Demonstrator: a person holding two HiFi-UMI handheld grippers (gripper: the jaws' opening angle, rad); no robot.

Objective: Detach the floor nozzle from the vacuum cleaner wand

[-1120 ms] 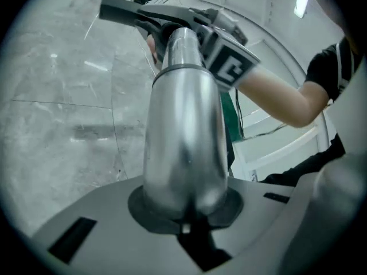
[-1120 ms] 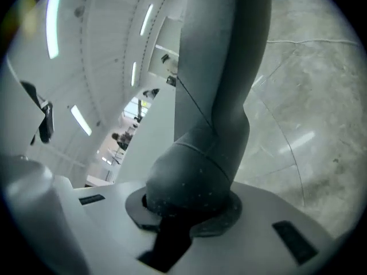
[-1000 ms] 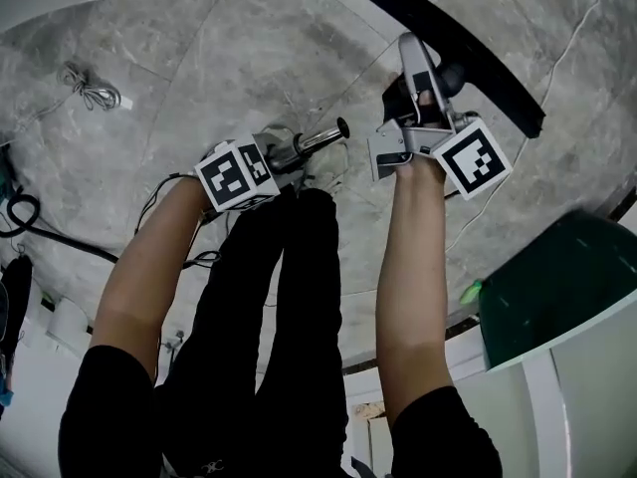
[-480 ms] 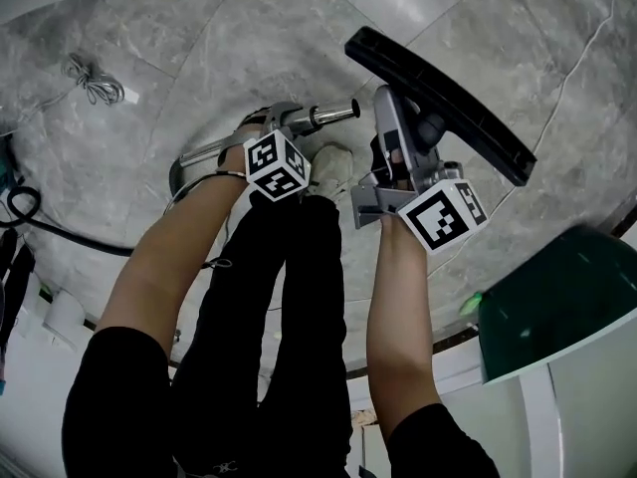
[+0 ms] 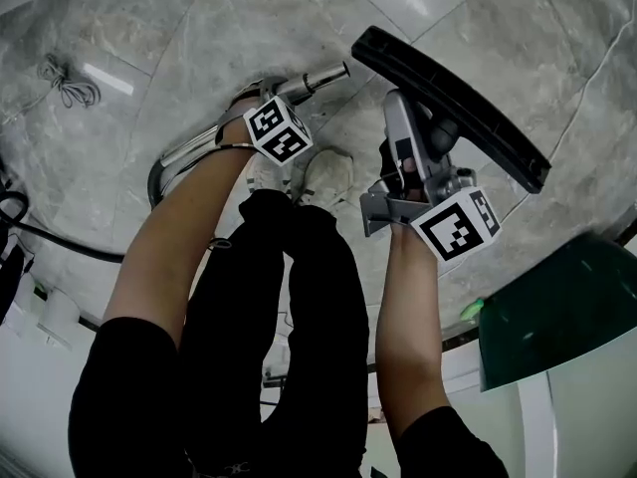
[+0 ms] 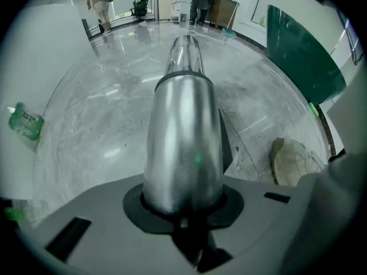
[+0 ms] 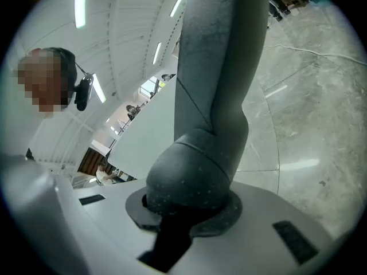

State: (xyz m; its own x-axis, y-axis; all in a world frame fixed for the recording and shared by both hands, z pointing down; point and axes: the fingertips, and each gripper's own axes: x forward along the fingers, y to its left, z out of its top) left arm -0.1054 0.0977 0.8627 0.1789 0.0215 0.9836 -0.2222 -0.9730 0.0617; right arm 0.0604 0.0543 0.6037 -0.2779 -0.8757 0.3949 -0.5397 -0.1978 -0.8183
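The black floor nozzle [image 5: 448,96] hangs above the marble floor, apart from the chrome wand [image 5: 317,78], whose open end points at it across a small gap. My left gripper [image 5: 283,108] points down and is shut on the wand [image 6: 183,136], which runs away between the jaws. My right gripper [image 5: 416,153] is shut on the nozzle's grey neck [image 7: 209,113], which fills the space between its jaws. The wand's curved rear part [image 5: 174,159] bends away to the left.
The person's shoe [image 5: 328,172] stands on the floor below the grippers and shows as the shoe [image 6: 293,160] in the left gripper view. Cables [image 5: 58,76] lie at the left. A dark green board [image 5: 557,302] stands at the right. A green bottle [image 6: 26,122] lies on the floor.
My left gripper has sunk toward the floor with the wand and tipped to point down. My right gripper has shifted a little lower with the nozzle.
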